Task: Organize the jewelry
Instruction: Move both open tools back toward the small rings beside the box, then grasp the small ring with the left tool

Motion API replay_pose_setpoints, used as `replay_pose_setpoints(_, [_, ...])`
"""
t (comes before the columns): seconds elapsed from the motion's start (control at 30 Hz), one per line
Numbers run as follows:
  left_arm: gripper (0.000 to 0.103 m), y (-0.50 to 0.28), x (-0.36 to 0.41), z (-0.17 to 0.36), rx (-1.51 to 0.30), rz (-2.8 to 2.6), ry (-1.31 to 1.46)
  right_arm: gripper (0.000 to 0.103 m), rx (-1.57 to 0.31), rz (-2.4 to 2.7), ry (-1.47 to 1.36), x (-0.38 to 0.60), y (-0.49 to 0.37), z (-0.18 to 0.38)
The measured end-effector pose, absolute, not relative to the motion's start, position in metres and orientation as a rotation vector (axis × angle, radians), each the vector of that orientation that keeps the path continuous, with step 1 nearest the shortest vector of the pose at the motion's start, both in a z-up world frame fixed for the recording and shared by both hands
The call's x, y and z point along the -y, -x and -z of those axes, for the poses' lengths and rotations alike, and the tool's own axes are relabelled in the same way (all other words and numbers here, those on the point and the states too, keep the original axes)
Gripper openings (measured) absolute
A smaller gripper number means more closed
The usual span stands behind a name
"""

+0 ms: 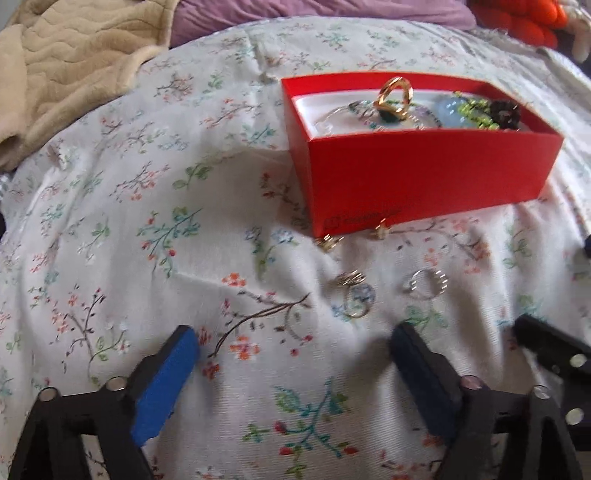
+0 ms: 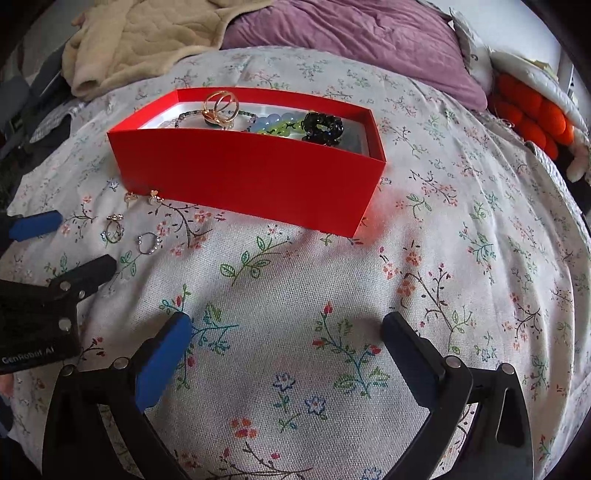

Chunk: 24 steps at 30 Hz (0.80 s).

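A red box (image 1: 424, 173) (image 2: 251, 177) sits on the flowered bedspread and holds a gold ring (image 1: 393, 96) (image 2: 219, 107), bead bracelets (image 2: 273, 125) and a black beaded piece (image 2: 321, 127). Several small rings lie loose on the cloth in front of its near wall: a silver ring (image 1: 424, 286) (image 2: 148, 243), a ring with a pale stone (image 1: 356, 299) (image 2: 112, 230), and two little gold pieces (image 1: 328, 242) (image 2: 142, 197). My left gripper (image 1: 295, 343) (image 2: 70, 243) hovers open just short of these rings, nothing between its fingers. My right gripper (image 2: 286, 332) stands open over bare cloth.
A beige quilted blanket (image 1: 74, 66) (image 2: 147, 33) and a purple pillow (image 2: 351, 37) lie beyond the box. An orange and white knitted thing (image 2: 528, 110) sits at the far right. The right gripper's finger (image 1: 546, 339) shows beside my left one.
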<state>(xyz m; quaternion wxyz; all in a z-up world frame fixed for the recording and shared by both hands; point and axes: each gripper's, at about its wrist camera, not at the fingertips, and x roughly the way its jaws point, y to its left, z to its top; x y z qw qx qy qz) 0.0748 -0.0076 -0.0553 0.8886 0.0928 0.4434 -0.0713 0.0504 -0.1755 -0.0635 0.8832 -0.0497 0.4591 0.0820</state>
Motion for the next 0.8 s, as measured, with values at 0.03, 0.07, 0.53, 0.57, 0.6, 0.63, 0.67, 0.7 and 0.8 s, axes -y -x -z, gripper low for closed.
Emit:
replay_pose_setpoints(0.03, [0.078,-0.075,0.009,0.054,-0.914,0.158,-0.194,0.103,-0.958,-0.172,0.105,0.175,-0.051,0.063])
replay_pose_setpoints(0.07, [0.072,-0.074,0.011,0.053,-0.908,0.171,-0.194,0.103,-0.959,-0.173,0.106,0.175,-0.051,0.063])
replay_pose_setpoints(0.53, [0.017,-0.085,0.022,0.051,-0.912,0.284,-0.120,0.103,-0.972,-0.208,0.105,0.177,-0.050,0.060])
replay_pose_setpoints(0.57, [0.017,-0.085,0.021,0.052,-0.919,0.285,-0.117,0.103,-0.972,-0.214,0.106,0.177,-0.050,0.060])
replay_pose_setpoints(0.6, [0.017,-0.085,0.021,0.051,-0.923,0.288,-0.117,0.103,-0.970,-0.227,0.107,0.176,-0.050,0.059])
replay_pose_setpoints(0.63, [0.017,-0.085,0.021,0.050,-0.925,0.294,-0.116,0.103,-0.968,-0.235,0.106,0.176,-0.049,0.058])
replay_pose_setpoints(0.67, [0.017,-0.084,0.021,0.049,-0.928,0.300,-0.116,0.103,-0.964,-0.249,0.102,0.175,-0.049,0.057])
replay_pose_setpoints(0.7, [0.017,-0.083,0.020,0.047,-0.930,0.304,-0.117,0.103,-0.960,-0.262,0.098,0.173,-0.048,0.056])
replay_pose_setpoints(0.8, [0.017,-0.079,0.015,0.043,-0.931,0.300,-0.124,0.103,-0.952,-0.307,0.085,0.167,-0.049,0.052])
